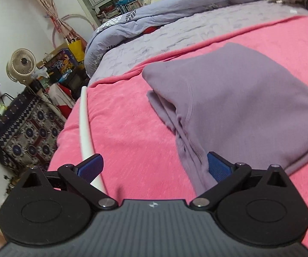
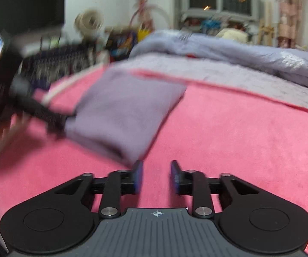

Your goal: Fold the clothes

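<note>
One folded purple garment [image 1: 235, 98] was seen lying on the pink blanket [image 1: 128, 128] of the bed, near the blanket's far edge. The left gripper [image 1: 154, 167] was held with jaws spread wide, its right pad just beside the garment's near corner, nothing pinched. The right gripper [image 2: 156, 176] was held over bare blanket beside the garment's corner, jaws parted a little and empty. Two grippers, one garment, one white rod [image 1: 85, 124] at the blanket's left edge and one blue quilt [image 1: 175, 15] beyond were counted. It was judged that the stacked layers could be dragged open if the left pad were caught in the corner.
</note>
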The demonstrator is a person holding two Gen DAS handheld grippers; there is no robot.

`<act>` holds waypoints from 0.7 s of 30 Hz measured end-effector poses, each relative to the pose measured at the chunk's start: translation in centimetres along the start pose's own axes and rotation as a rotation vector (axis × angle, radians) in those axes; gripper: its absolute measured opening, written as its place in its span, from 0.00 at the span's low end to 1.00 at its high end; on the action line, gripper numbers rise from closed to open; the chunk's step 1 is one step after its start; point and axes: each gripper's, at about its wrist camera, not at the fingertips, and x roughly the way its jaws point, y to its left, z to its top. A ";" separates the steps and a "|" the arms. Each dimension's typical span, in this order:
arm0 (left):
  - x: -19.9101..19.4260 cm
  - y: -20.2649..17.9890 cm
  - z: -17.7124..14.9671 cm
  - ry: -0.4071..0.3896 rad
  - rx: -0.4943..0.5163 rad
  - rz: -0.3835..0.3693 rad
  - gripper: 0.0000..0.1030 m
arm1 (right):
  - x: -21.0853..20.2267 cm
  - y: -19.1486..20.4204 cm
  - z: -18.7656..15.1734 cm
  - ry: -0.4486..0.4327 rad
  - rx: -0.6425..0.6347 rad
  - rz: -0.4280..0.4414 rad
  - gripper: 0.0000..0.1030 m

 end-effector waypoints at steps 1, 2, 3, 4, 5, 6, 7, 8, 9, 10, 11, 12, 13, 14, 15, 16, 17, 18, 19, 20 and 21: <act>-0.1 -0.1 0.0 0.004 0.004 0.009 1.00 | -0.1 -0.1 0.9 -0.041 0.031 0.013 0.33; -0.2 -0.2 -0.1 0.009 0.004 0.016 1.00 | -0.2 -0.2 1.9 -0.082 0.061 0.040 0.35; -0.3 -0.3 -0.1 0.015 0.004 0.023 1.00 | 0.0 -0.3 2.8 -0.115 0.087 0.068 0.37; -0.5 -0.2 -0.2 0.019 0.004 0.027 1.00 | 0.6 -0.1 3.6 -0.127 0.106 0.089 0.39; -0.6 -0.2 -0.2 0.024 0.004 0.032 1.00 | 1.2 0.0 4.3 -0.137 0.125 0.110 0.41; -0.8 -0.2 -0.3 0.028 0.006 0.037 1.00 | 2.4 0.2 4.4 -0.107 0.133 0.124 0.44; -1.0 -0.2 -0.4 0.031 0.009 0.041 1.00 | 3.6 0.4 4.5 -0.075 0.141 0.138 0.47; -1.2 -0.2 -0.5 0.032 0.014 0.045 1.00 | 5.4 0.6 3.9 0.013 0.164 0.135 0.47; -1.4 -0.3 -0.6 0.034 0.020 0.050 1.00 | 7.0 0.8 2.8 0.092 0.181 0.129 0.48; -1.7 -0.3 -0.7 0.034 0.029 0.057 1.00 | 6.8 1.2 1.6 0.026 0.143 0.116 0.48; -2.0 -0.4 -0.6 0.033 0.038 0.065 1.00 | 6.0 1.7 1.4 0.018 0.116 0.102 0.48; -2.5 -0.4 -0.3 0.030 0.045 0.069 1.00 | 5.5 1.8 1.3 0.022 0.113 0.096 0.48; -2.9 -0.4 0.1 0.025 0.050 0.069 1.00 | 4.9 1.9 1.2 0.026 0.109 0.090 0.48; -3.4 -0.4 0.6 0.014 0.051 0.073 1.00 | 4.6 2.0 0.5 0.013 0.089 0.081 0.48; -3.9 -0.5 1.3 -0.005 0.052 0.080 1.00 | 4.3 1.9 0.2 0.003 0.085 0.077 0.48; -4.4 -0.7 2.1 -0.032 0.053 0.084 1.00 | 4.0 1.9 -0.1 -0.006 0.081 0.073 0.48; -4.9 -0.8 2.9 -0.059 0.053 0.081 1.00 | 3.7 1.6 -0.2 -0.005 0.092 0.075 0.48; -5.3 -1.0 3.7 -0.083 0.048 0.076 1.00 | 3.7 1.7 -0.4 -0.005 0.101 0.079 0.48; -5.4 -1.2 4.6 -0.100 0.039 0.065 1.00 | 3.6 1.7 -0.6 -0.006 0.109 0.082 0.48; -5.2 -1.5 5.5 -0.106 0.026 0.048 1.00 | 3.5 1.6 -0.7 -0.005 0.116 0.085 0.48; -4.8 -1.7 6.2 -0.107 0.012 0.027 1.00 | 3.4 1.6 -0.7 -0.003 0.121 0.086 0.49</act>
